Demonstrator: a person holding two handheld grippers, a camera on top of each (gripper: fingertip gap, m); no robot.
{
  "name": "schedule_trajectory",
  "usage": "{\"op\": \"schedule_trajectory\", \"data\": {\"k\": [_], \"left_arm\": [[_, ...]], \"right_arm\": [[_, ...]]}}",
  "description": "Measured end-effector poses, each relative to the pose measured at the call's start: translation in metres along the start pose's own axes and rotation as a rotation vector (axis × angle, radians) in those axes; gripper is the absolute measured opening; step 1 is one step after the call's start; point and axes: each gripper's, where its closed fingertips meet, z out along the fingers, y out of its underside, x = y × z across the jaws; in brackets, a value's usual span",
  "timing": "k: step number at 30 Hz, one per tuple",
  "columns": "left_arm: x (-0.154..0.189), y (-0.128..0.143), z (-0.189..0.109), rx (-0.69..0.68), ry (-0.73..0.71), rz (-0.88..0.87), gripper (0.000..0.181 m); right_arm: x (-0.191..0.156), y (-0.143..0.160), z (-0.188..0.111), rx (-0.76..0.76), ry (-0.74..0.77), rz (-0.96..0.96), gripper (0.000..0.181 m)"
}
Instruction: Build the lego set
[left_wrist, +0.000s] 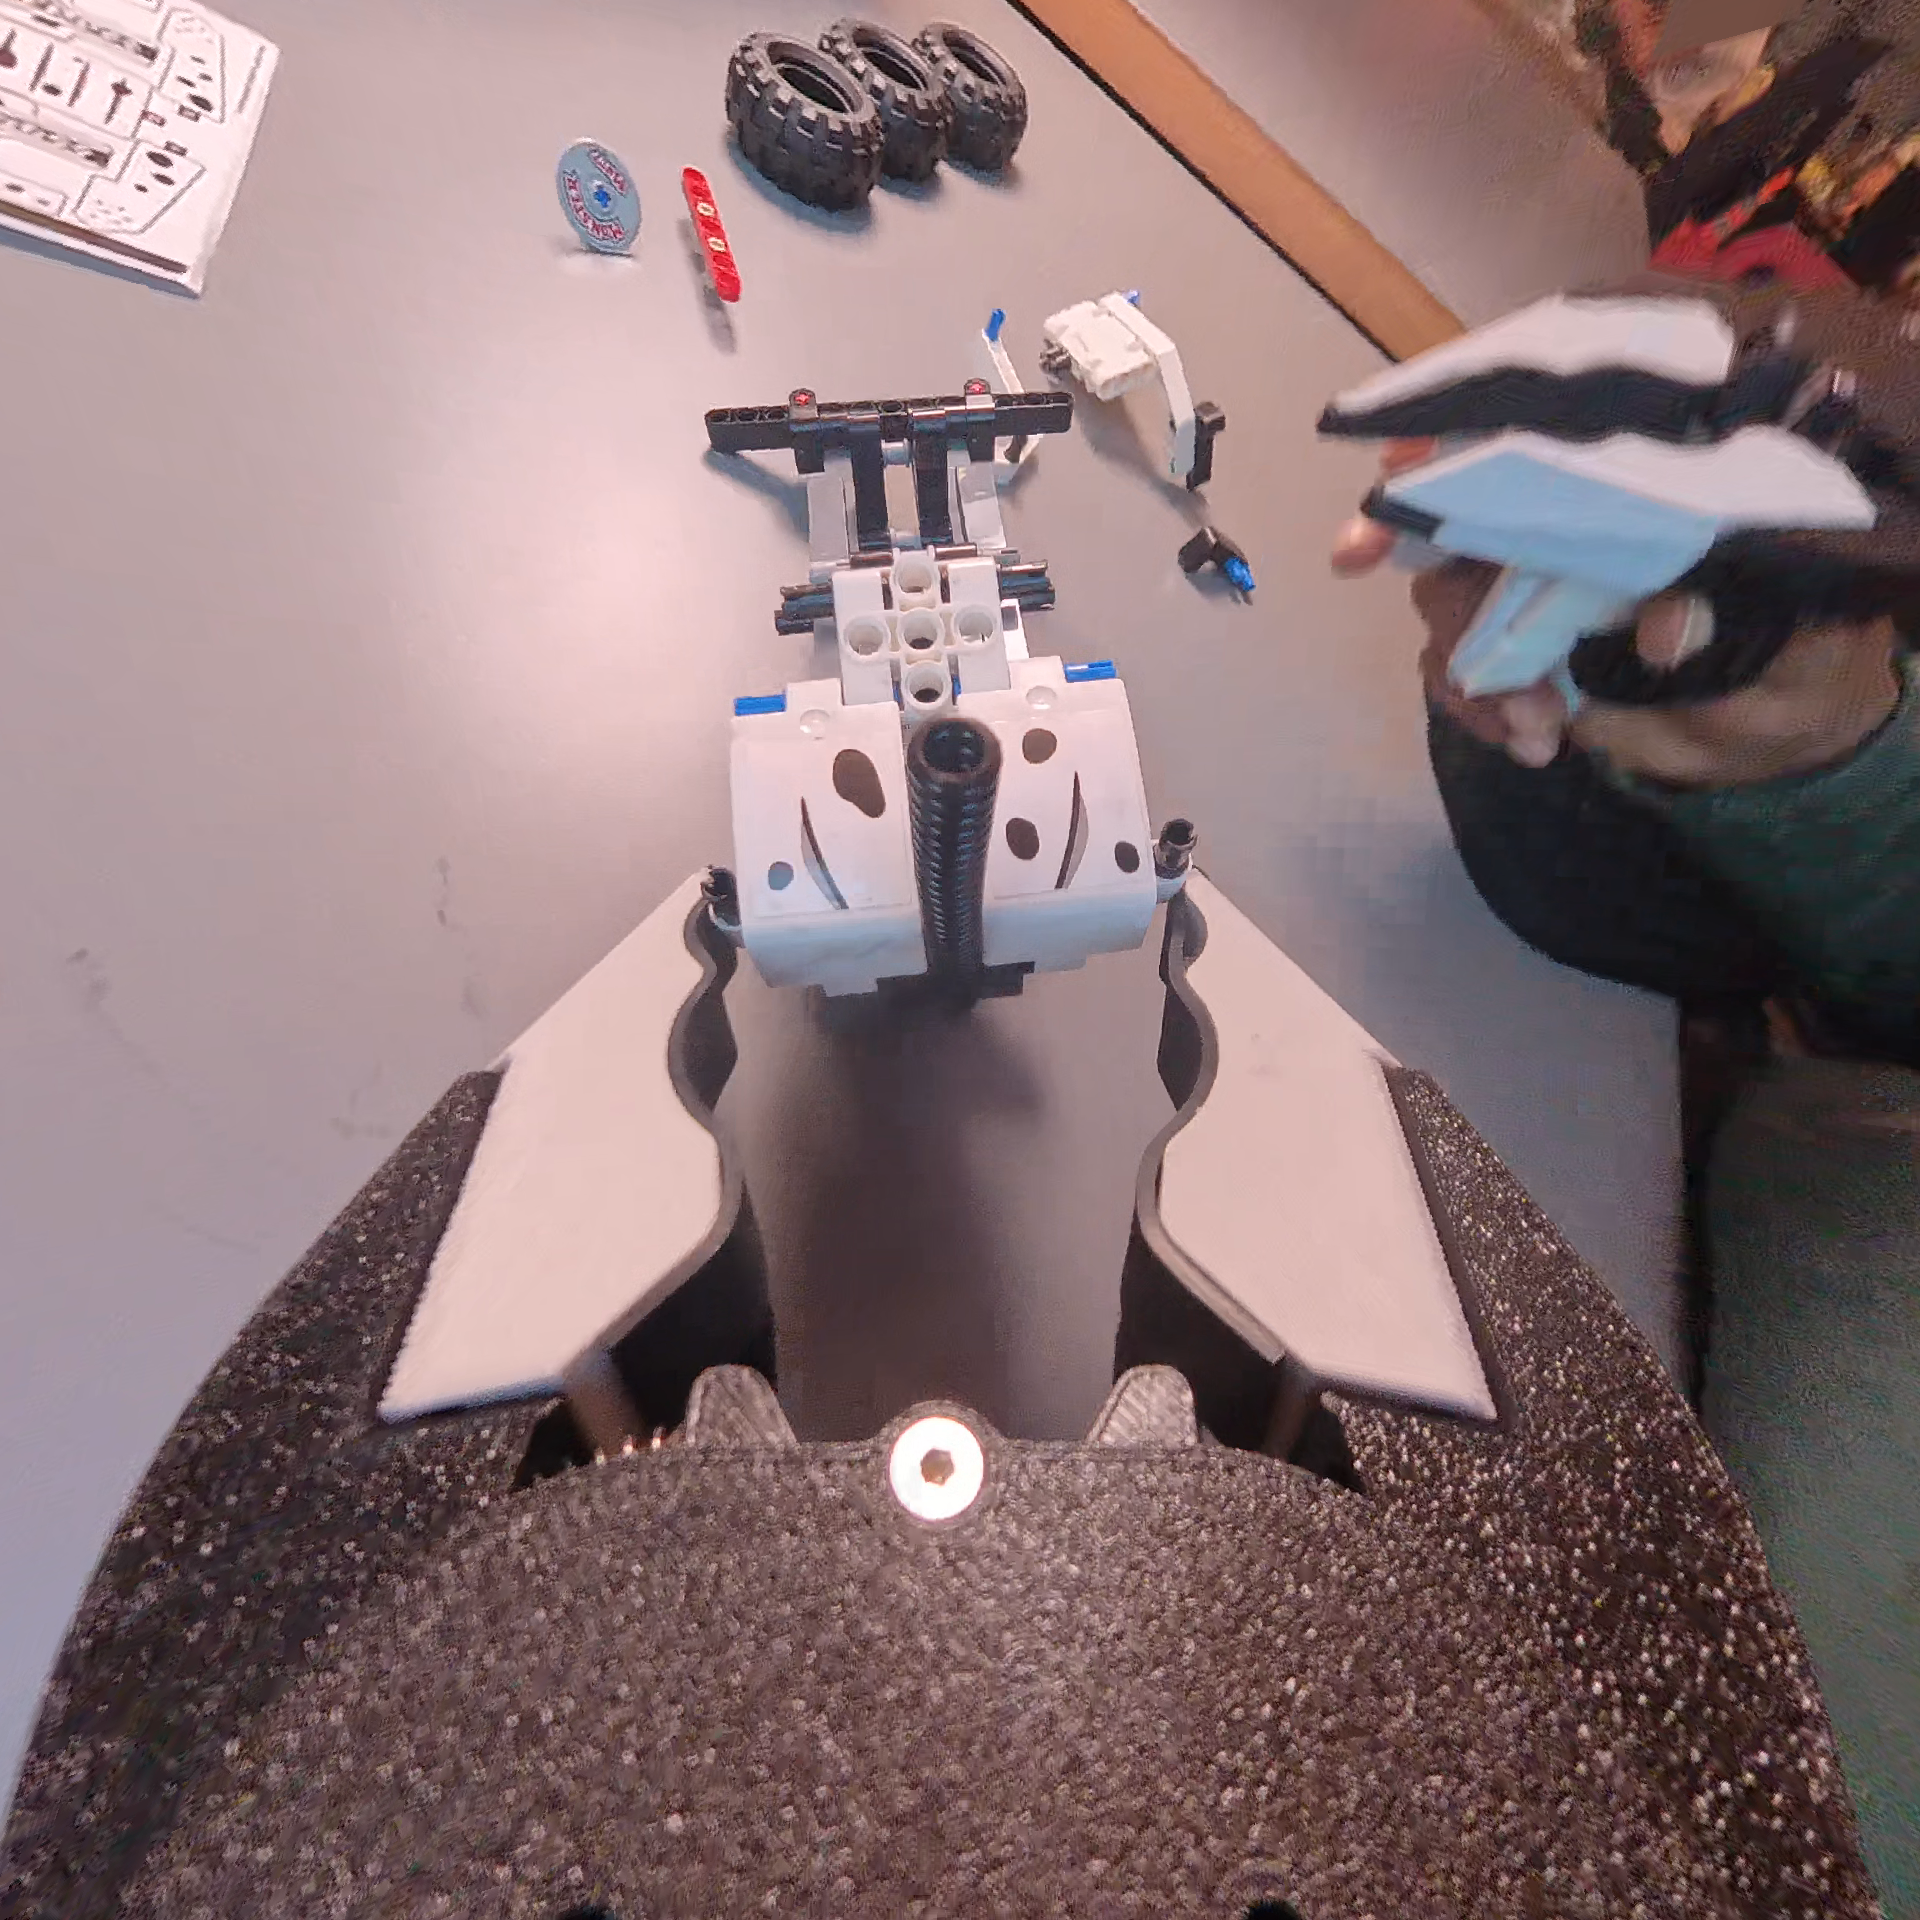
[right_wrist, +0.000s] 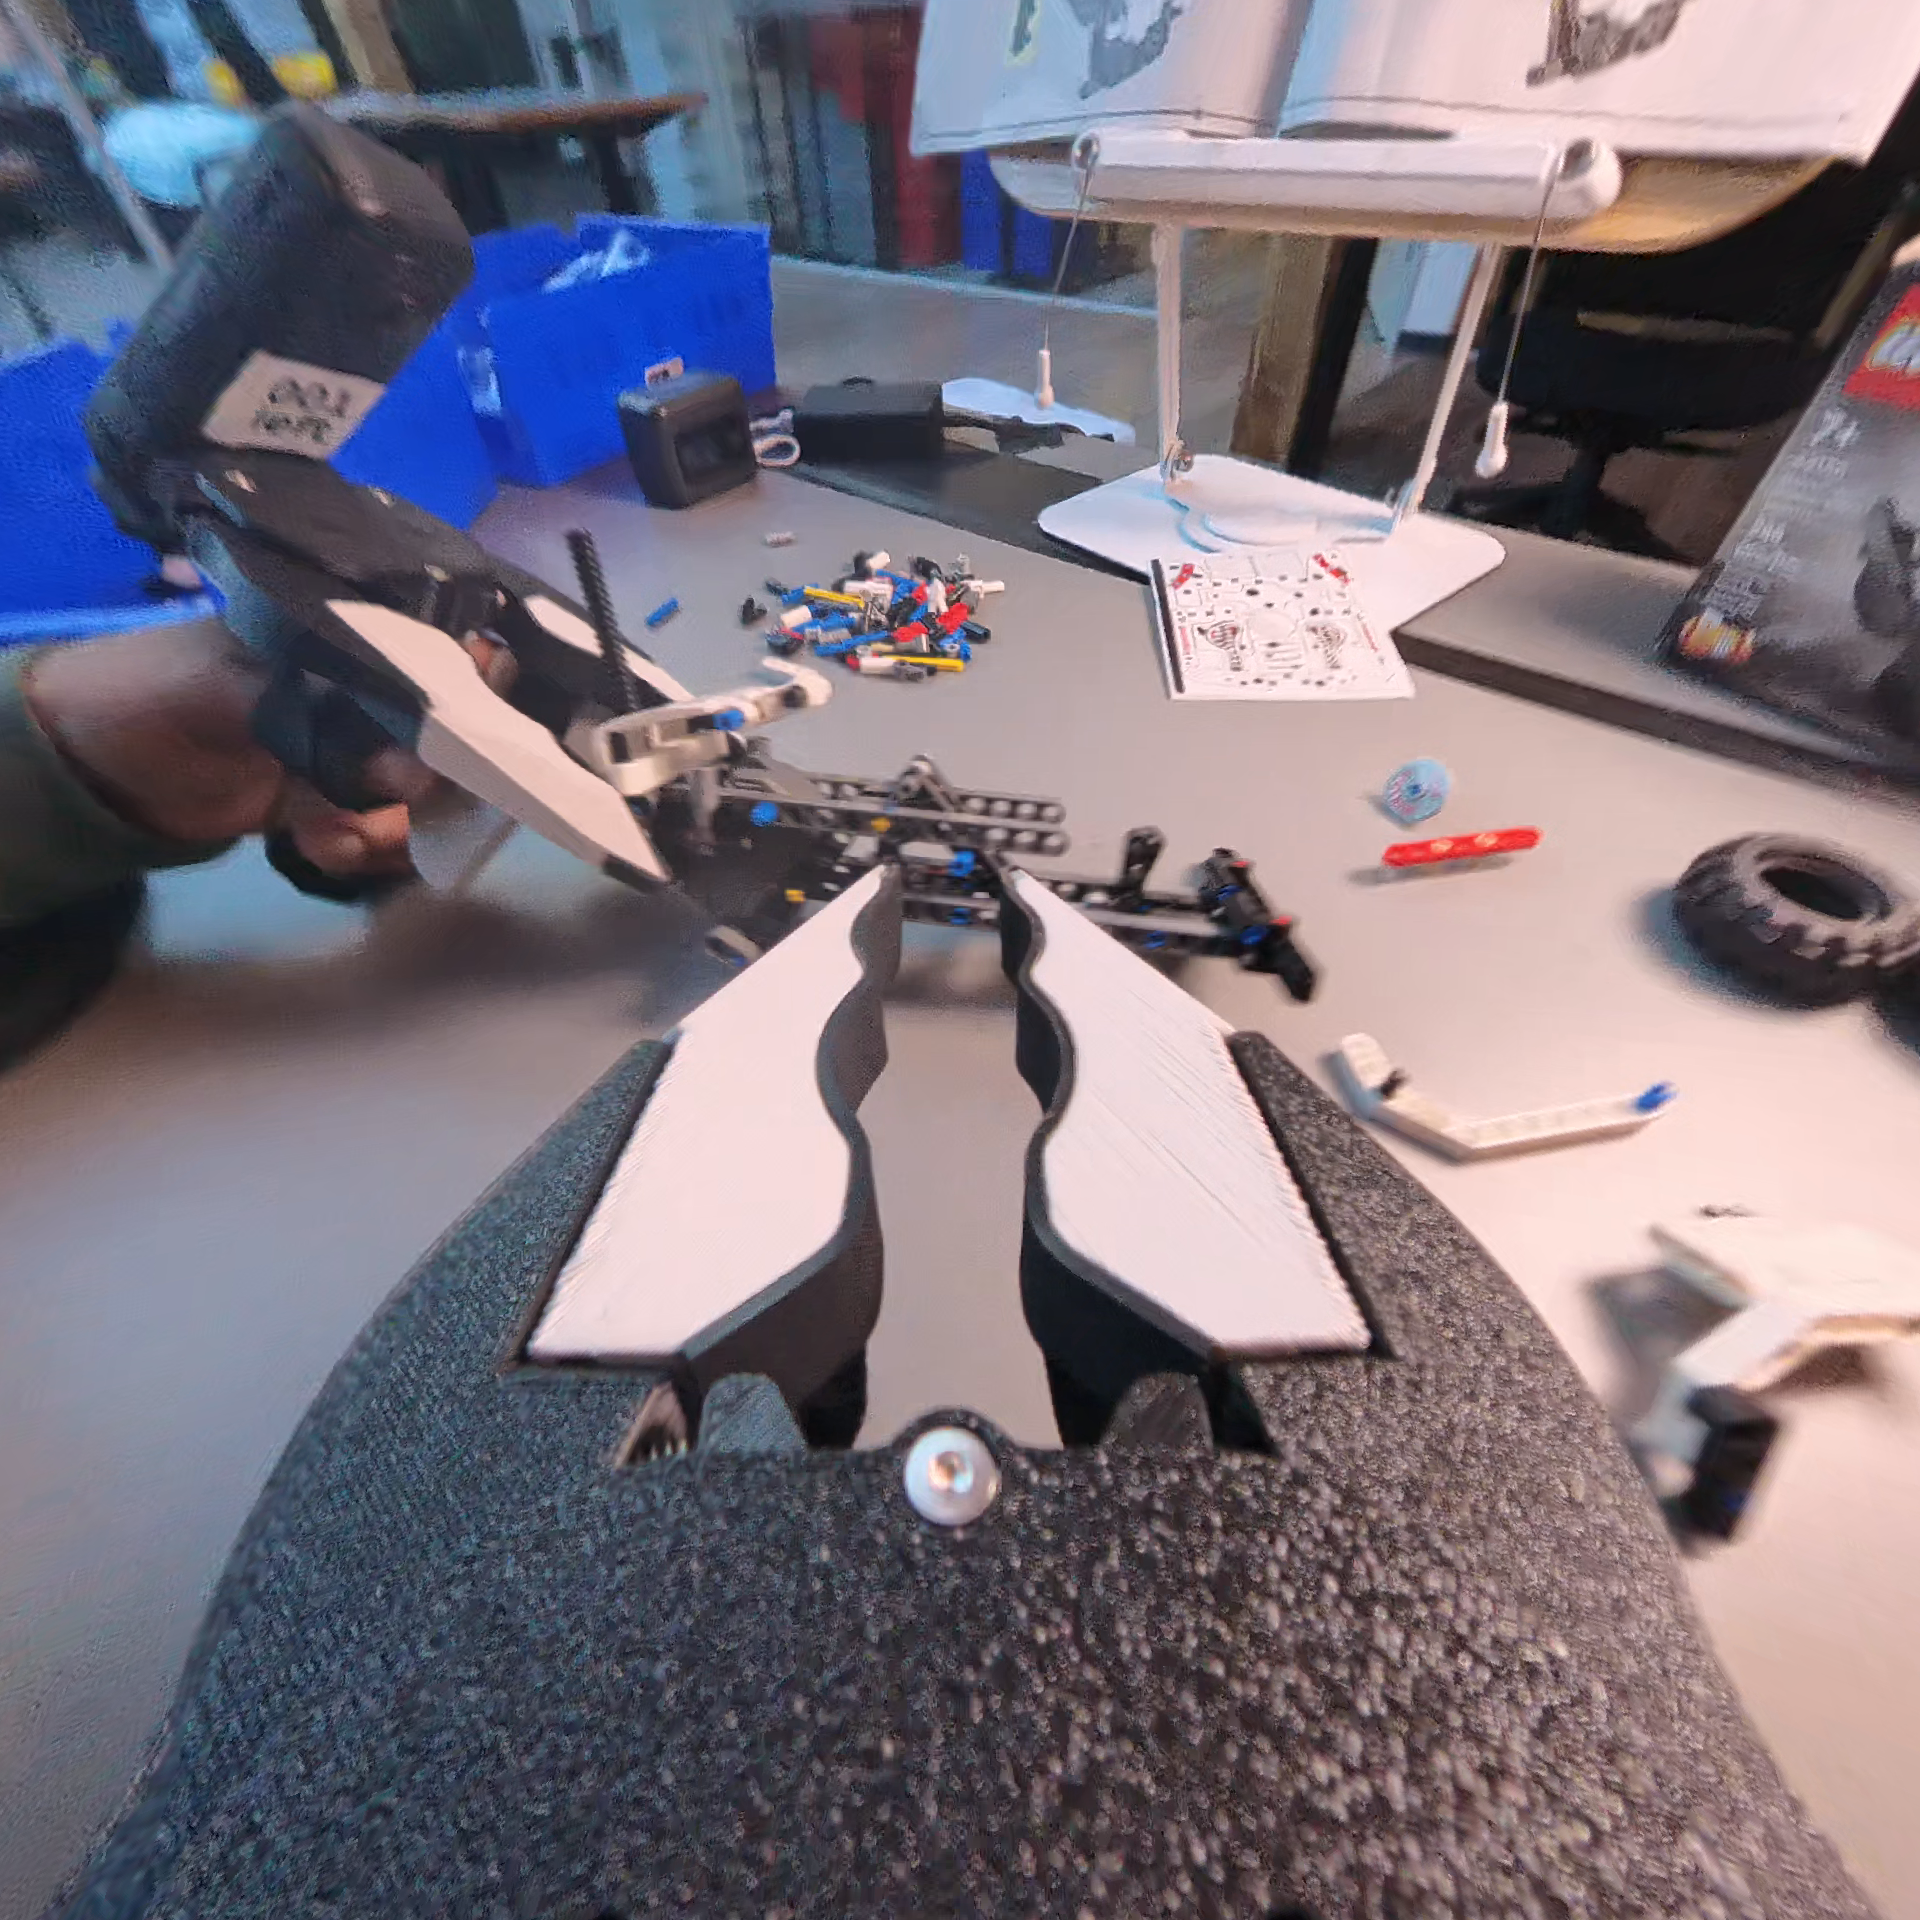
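- Gripping the white-and-black lego vehicle chassis (left_wrist: 914, 665) by its white rear body, the left gripper (left_wrist: 940, 894) has a finger on each side of it, pressing on the side pins.
- The chassis stretches away across the grey table (left_wrist: 364, 644), a black ribbed tube (left_wrist: 948, 842) rising from its rear.
- The right gripper (right_wrist: 948, 883) hangs above the table with a narrow gap between its fingers, holding nothing.
- Three black rubber tyres (left_wrist: 878, 109), a red beam (left_wrist: 709, 234) and a blue round disc (left_wrist: 600, 195) lie beyond the chassis.
- A heap of small loose pieces (right_wrist: 883, 629) sits farther off, near a printed sheet (right_wrist: 1278, 629).
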Motion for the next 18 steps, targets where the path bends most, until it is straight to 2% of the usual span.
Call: {"op": "schedule_trajectory", "data": {"k": [2,4,7,12,18], "left_arm": [[0.003,-0.005,0.001,0.026,0.018,-0.052,0.074],[0.005,-0.006,0.002,0.038,0.023,-0.085,0.074],[0.004,-0.002,0.002,0.022,-0.006,-0.066,0.075],[0.004,-0.004,-0.001,0.037,0.041,-0.108,0.075],[0.004,-0.004,-0.007,0.04,0.117,-0.175,0.074]], "right_arm": [[-0.022,0.005,0.012,0.005,0.021,0.116,0.01],[-0.036,0.004,0.025,0.0,0.028,0.18,0.007],[-0.036,0.003,0.043,0.001,0.086,0.134,0.001],[-0.05,0.01,0.062,-0.059,-0.001,0.131,0.0],[-0.054,0.005,0.066,-0.04,-0.073,0.144,0.0]]}}
